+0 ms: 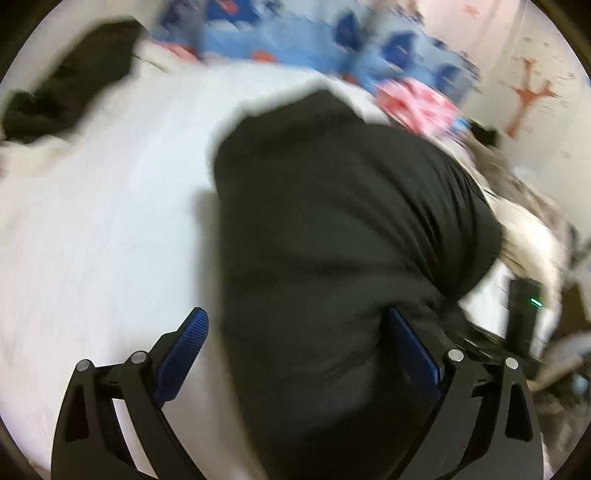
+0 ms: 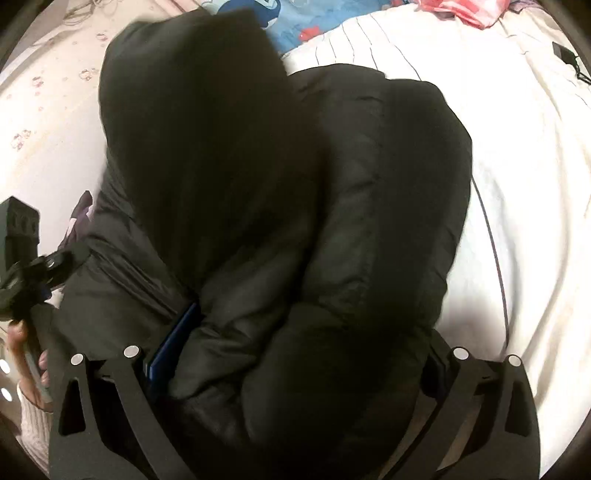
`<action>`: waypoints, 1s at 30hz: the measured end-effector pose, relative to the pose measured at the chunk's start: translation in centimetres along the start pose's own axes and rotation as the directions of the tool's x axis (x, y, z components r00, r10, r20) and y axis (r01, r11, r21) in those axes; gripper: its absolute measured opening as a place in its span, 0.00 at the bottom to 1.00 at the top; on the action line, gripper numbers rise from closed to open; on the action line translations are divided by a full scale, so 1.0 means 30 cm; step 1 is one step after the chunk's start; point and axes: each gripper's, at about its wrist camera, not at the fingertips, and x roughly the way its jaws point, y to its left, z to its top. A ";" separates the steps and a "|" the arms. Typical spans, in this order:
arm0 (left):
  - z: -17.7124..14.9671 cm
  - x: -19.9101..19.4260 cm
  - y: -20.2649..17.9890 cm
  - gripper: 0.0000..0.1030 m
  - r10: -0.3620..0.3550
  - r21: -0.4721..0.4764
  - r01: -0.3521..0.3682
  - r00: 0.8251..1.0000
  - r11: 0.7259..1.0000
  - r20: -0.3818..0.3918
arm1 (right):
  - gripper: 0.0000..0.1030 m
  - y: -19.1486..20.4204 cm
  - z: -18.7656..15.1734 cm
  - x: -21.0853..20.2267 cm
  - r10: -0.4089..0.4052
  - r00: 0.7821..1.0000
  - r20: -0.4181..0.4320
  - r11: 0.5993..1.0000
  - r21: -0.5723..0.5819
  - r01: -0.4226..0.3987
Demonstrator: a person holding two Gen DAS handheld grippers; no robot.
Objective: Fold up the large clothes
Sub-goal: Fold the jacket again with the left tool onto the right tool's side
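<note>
A large black puffer jacket (image 1: pixel 343 229) lies bunched on a white bed sheet (image 1: pixel 103 221). In the left wrist view my left gripper (image 1: pixel 295 325) has its jaws wide apart, and a fold of the jacket fills the gap between the blue pads (image 1: pixel 192 343). The view is blurred. In the right wrist view the jacket (image 2: pixel 280 206) fills the centre, with one part raised and blurred. My right gripper (image 2: pixel 295 332) is spread wide around thick folds of it; one blue pad (image 2: pixel 177 339) shows, and the other is hidden by fabric.
Blue patterned bedding (image 1: pixel 295 33) and pink cloth (image 1: pixel 417 103) lie at the far side. Another dark garment (image 1: pixel 74 81) lies far left. The other hand-held gripper (image 2: pixel 26 266) and a hand show at the left. A dark device with a green light (image 1: pixel 524 314) stands at the right.
</note>
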 end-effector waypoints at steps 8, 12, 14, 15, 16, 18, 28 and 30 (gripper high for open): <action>-0.042 0.148 -0.267 0.90 0.074 0.293 -0.077 0.997 0.953 0.021 | 0.94 0.157 0.140 -0.295 -0.150 0.966 0.212 0.981 -0.087 0.172; -0.081 0.130 -0.281 0.90 0.087 0.323 -0.094 0.996 0.942 0.035 | 0.94 0.340 0.268 -0.364 -0.085 0.954 0.288 0.977 -0.162 0.136; -0.087 0.121 -0.293 0.90 0.101 0.355 -0.107 0.994 0.929 0.035 | 0.94 0.407 0.365 -0.298 0.016 0.971 0.238 0.971 -0.234 0.041; -0.076 0.122 -0.307 0.90 0.103 0.364 -0.109 0.994 0.925 0.034 | 0.94 0.388 0.423 -0.266 0.028 0.976 0.215 0.970 -0.242 0.025; -0.080 0.125 -0.299 0.90 0.100 0.372 -0.105 0.994 0.922 0.030 | 0.94 0.370 0.469 -0.206 -0.033 0.980 0.199 0.967 -0.240 0.081; -0.059 0.138 -0.321 0.91 0.088 0.372 -0.090 0.996 0.924 0.024 | 0.94 0.315 0.505 -0.068 -0.226 0.958 0.175 0.938 -0.224 0.262; -0.107 0.133 -0.310 0.93 0.000 0.469 -0.012 1.000 0.883 0.027 | 0.93 -0.044 0.301 0.105 -0.083 0.989 0.122 0.990 0.122 0.068; -0.121 0.129 -0.311 0.93 0.010 0.469 -0.026 0.999 0.883 0.037 | 0.93 -0.061 0.314 0.102 -0.071 0.995 0.071 0.992 0.106 0.064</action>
